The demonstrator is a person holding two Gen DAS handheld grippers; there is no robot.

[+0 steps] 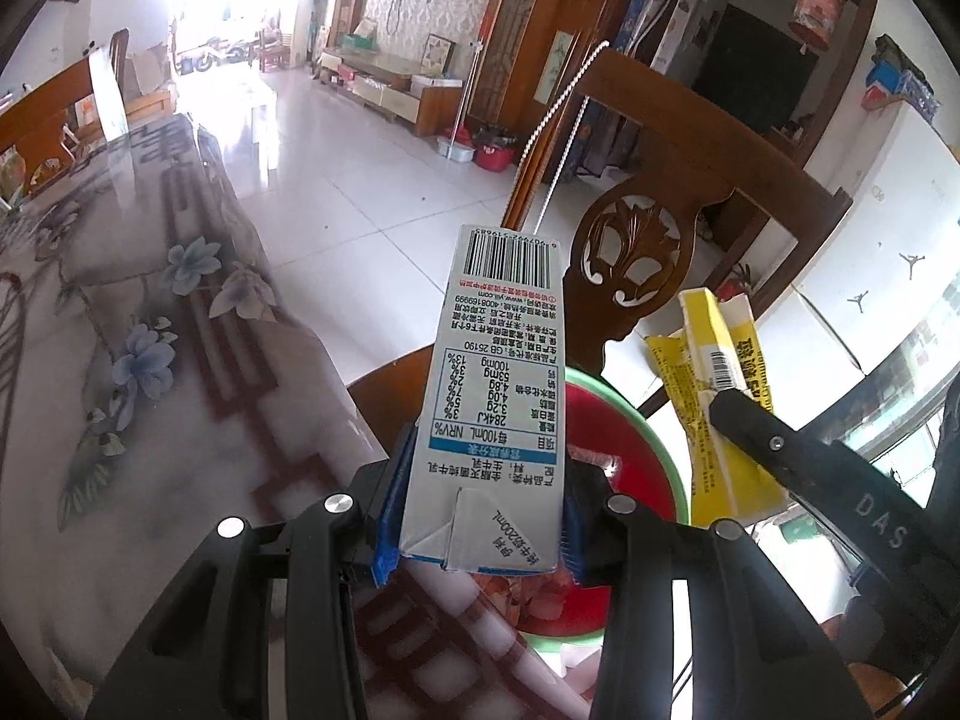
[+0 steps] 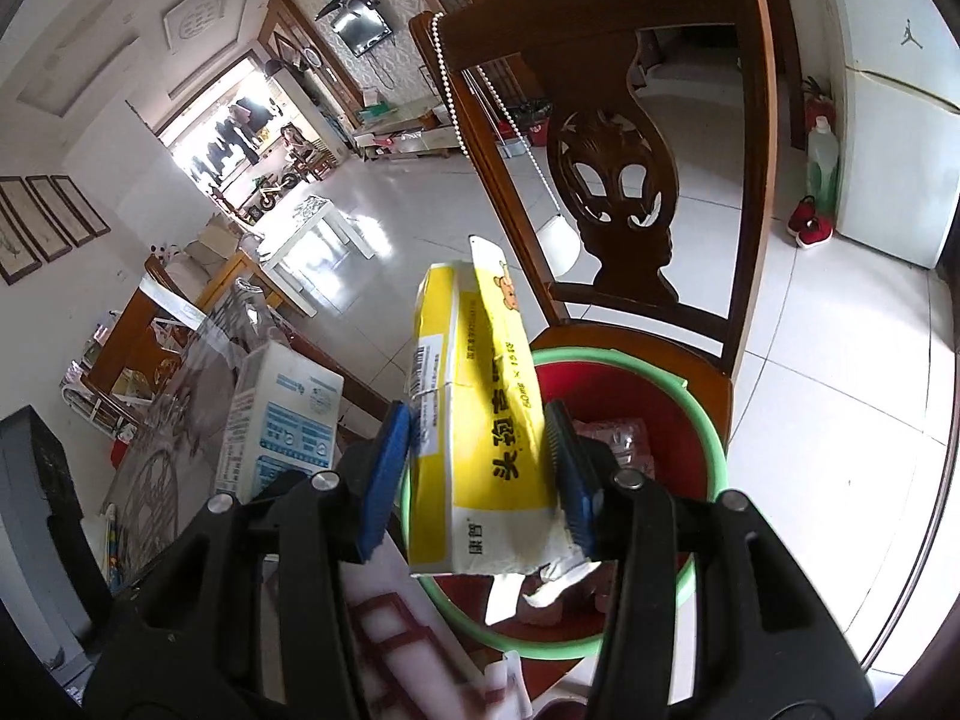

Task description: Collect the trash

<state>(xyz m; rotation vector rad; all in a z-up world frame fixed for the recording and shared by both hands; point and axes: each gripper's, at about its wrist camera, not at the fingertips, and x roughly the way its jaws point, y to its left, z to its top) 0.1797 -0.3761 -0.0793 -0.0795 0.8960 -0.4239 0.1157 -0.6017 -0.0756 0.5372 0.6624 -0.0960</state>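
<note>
My left gripper (image 1: 480,516) is shut on a white and blue milk carton (image 1: 492,396), held over the near rim of a red basin with a green rim (image 1: 654,438). My right gripper (image 2: 480,480) is shut on a torn yellow cardboard box (image 2: 474,420), also above the basin (image 2: 714,420). The basin stands on the seat of a wooden chair (image 2: 606,192) and holds some pinkish wrappers and white scraps. The yellow box (image 1: 720,396) and the right gripper's finger (image 1: 774,438) show at the right of the left wrist view. The milk carton (image 2: 282,420) shows at the left of the right wrist view.
A table under a floral plastic cover (image 1: 120,348) lies to the left of the chair, its edge close to the basin. A bead string (image 2: 474,114) hangs from the chair back. White tiled floor (image 1: 336,156) stretches behind, with a fridge (image 2: 888,138) at the right.
</note>
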